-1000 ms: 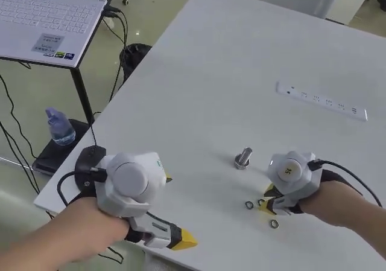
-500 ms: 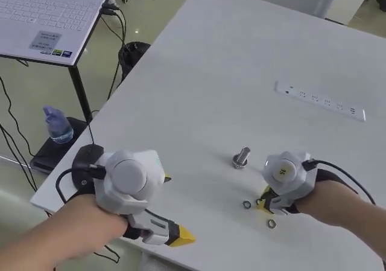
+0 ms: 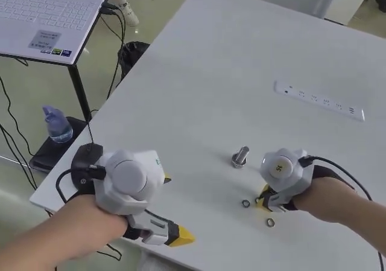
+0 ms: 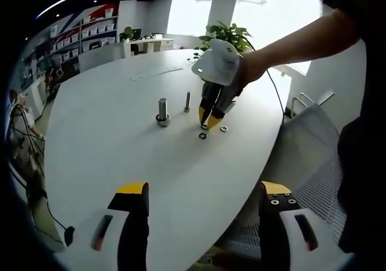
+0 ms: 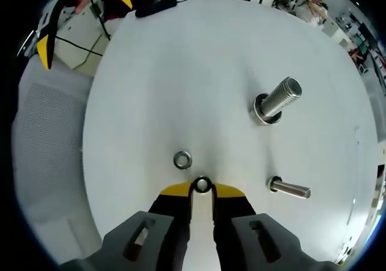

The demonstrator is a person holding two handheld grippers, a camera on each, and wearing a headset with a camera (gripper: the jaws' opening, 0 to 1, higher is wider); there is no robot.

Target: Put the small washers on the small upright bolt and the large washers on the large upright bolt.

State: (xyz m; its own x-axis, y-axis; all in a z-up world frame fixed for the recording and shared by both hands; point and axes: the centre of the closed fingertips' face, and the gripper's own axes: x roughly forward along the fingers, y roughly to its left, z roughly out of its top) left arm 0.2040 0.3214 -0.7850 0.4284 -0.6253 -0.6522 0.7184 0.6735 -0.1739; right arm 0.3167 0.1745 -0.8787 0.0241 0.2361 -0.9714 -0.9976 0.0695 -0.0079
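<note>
My left gripper (image 3: 174, 207) hangs over the desk's (image 3: 229, 54) near-left edge, fingers wide and empty. The large bolt (image 3: 240, 157) stands upright nearer the front edge. Just right of a loose washer (image 3: 245, 203), my right gripper's (image 5: 202, 191) narrow fingers pinch a washer (image 5: 202, 184). A power strip (image 3: 319, 101) lies well beyond.

Left gripper (image 4: 204, 189): pale grey body with a white domed housing (image 3: 129, 177), a small green mark on its edge, and two black jaws capped in yellow. Each jaw carried a red-lined slot, and one showed small screws (image 4: 274, 202) just behind the yellow cap. A black cable (image 3: 63, 183) ran from its rear. Right gripper (image 5: 202, 189): same build, with grey slotted jaw blocks, black fingers and yellow tips. Its white round cap bore a yellowish sticker (image 3: 278, 168) with dark characters too small to read. A black cable (image 3: 344, 171) looped from it along the forearm.
</note>
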